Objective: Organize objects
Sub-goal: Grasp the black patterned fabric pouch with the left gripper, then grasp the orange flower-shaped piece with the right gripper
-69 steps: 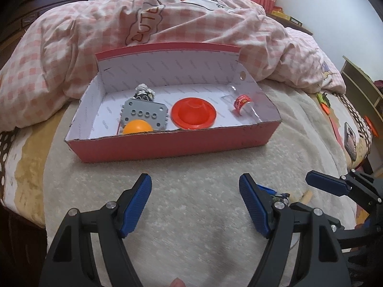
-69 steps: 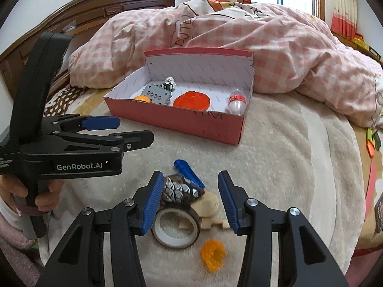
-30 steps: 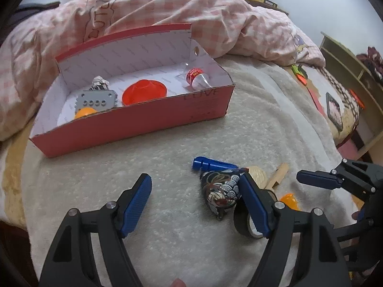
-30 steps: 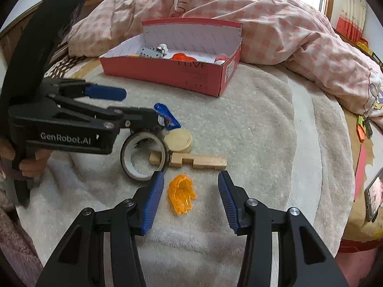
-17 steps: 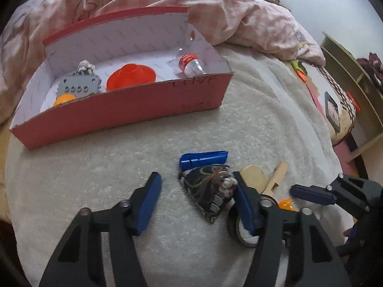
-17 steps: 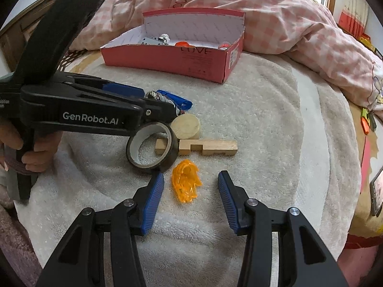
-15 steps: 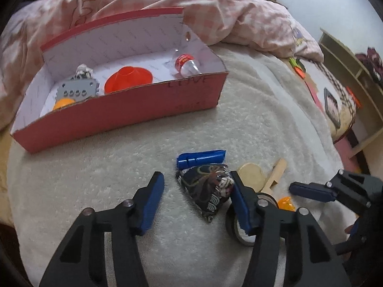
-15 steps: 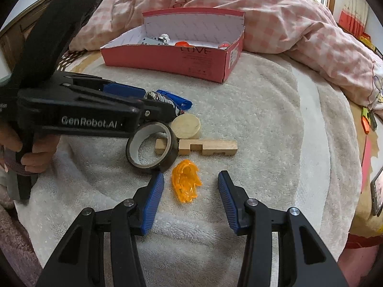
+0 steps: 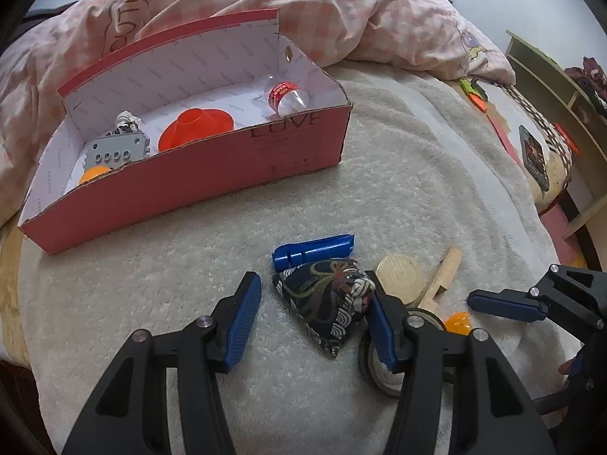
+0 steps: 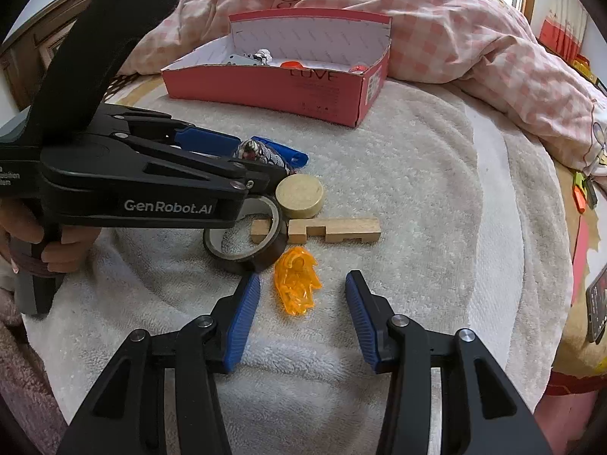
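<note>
The patterned fabric pouch [image 9: 326,303] is being lined up for a pickup on the pale blanket [image 9: 398,189]. It is judged to be soft, light and loosely filled, so it is likely to sag and give under pressure; its bunched upper end, or its thick middle, is being judged the best place to take hold. It is lying just in front of the blue clip [image 9: 313,251], which is touching its far edge, and well short of the red box [image 9: 212,174], where an orange cone [image 9: 195,127] and a small bottle [image 9: 286,94] are already being kept. The pouch is being framed between the fingers of the left tool [image 9: 315,320], whose jaws have just been closing; the right pad is touching or nearly touching the cloth, while a gap is being left at the other pad, so nothing is being pinched yet. Beside the pouch, the right tool [image 10: 303,318] is being held spread around the orange plastic piece [image 10: 296,284], without contact.
</note>
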